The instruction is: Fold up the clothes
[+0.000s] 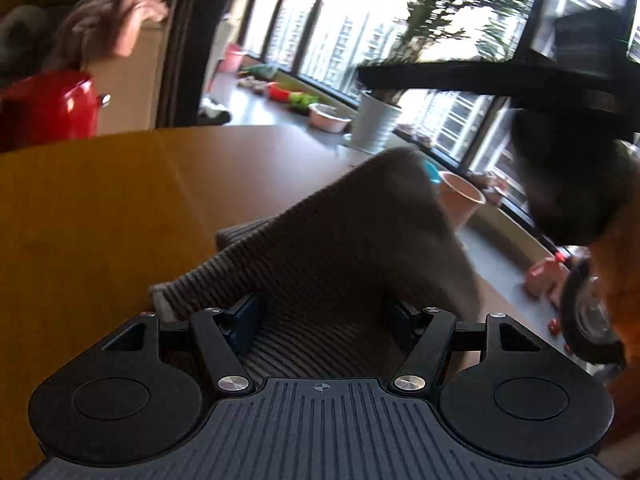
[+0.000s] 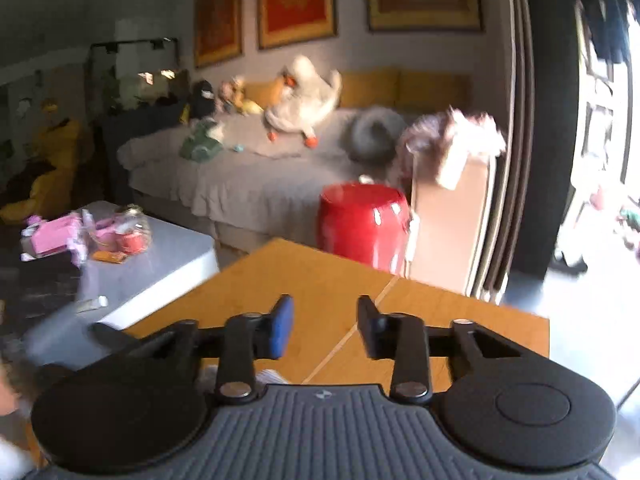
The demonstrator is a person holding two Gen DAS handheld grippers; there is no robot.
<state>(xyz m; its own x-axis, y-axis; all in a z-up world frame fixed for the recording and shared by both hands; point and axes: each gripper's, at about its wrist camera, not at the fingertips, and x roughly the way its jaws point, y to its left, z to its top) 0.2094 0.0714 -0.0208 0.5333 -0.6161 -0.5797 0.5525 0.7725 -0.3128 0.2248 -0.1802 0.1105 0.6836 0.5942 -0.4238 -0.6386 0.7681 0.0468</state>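
A grey ribbed garment [image 1: 352, 232] lies on the yellow wooden table [image 1: 100, 200] in the left wrist view. One part of it rises in a blurred peak toward the right. My left gripper [image 1: 322, 320] stands wide over its near end, with cloth between the fingers and the pads not pressing on it. Blurred at the right edge is the other gripper's body with its camera lens [image 1: 588, 316]. In the right wrist view my right gripper [image 2: 324, 328] hangs over the table [image 2: 460, 320], fingers apart with nothing between them. The garment does not show there.
A red round container [image 2: 364, 220] and a cardboard box [image 2: 452, 220] stand beyond the table's far edge. A grey low table [image 2: 160, 248] with toys and a sofa [image 2: 260, 168] lie further off. A white plant pot [image 1: 376, 124] and a pink pot [image 1: 460, 200] stand by the window.
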